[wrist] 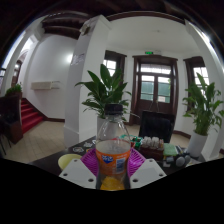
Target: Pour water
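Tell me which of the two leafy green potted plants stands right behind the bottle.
The nearer leafy green plant, rising directly behind the clear plastic bottle held between the gripper fingers; the other plant stands off beside the doors.

Gripper-mounted cam, fwd-facing, close on bottle (pixel 113 150)

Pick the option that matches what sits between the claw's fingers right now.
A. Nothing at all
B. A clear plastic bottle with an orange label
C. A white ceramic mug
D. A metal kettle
B: a clear plastic bottle with an orange label stands upright between the claw's fingers, its cap rising in front of the potted plant behind it; the pink pads flank its lower part.
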A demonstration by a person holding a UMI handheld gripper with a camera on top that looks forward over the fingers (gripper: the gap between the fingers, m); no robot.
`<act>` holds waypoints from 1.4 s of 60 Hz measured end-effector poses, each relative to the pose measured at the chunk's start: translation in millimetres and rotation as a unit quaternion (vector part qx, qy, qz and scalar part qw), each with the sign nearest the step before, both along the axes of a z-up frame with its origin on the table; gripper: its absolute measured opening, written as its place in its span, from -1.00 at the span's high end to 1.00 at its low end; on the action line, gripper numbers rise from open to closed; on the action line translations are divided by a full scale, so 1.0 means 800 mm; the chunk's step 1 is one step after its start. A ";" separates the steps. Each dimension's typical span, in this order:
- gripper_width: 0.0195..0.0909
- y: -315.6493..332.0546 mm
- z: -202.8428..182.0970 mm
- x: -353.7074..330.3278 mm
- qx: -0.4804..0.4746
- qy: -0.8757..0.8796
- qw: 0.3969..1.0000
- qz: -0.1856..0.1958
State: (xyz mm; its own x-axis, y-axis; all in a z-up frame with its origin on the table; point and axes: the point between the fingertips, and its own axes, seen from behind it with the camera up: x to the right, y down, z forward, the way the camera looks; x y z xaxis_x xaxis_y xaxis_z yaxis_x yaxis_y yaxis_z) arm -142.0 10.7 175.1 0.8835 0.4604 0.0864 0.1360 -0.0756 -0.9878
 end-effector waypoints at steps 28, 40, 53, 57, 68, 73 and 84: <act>0.52 0.019 -0.039 0.011 0.011 0.050 0.999 -0.006; -0.22 0.012 -0.045 0.014 -0.009 0.052 0.999 -0.007; -0.84 -0.036 -0.038 0.035 -0.011 0.041 0.999 -0.018; -0.85 -0.061 -0.044 0.049 -0.017 0.037 0.999 -0.031; -0.85 -0.136 -0.064 0.113 -0.040 0.030 0.993 -0.107; -0.86 -0.169 -0.063 0.139 -0.044 0.035 0.989 -0.139; -0.85 -0.219 -0.048 0.194 -0.050 0.046 0.978 -0.199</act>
State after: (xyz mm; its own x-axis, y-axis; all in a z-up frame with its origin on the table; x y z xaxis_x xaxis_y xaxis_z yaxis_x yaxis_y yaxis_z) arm 13.2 -164.5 136.5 0.9963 0.0812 -0.0289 -0.0120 -0.2009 -0.9795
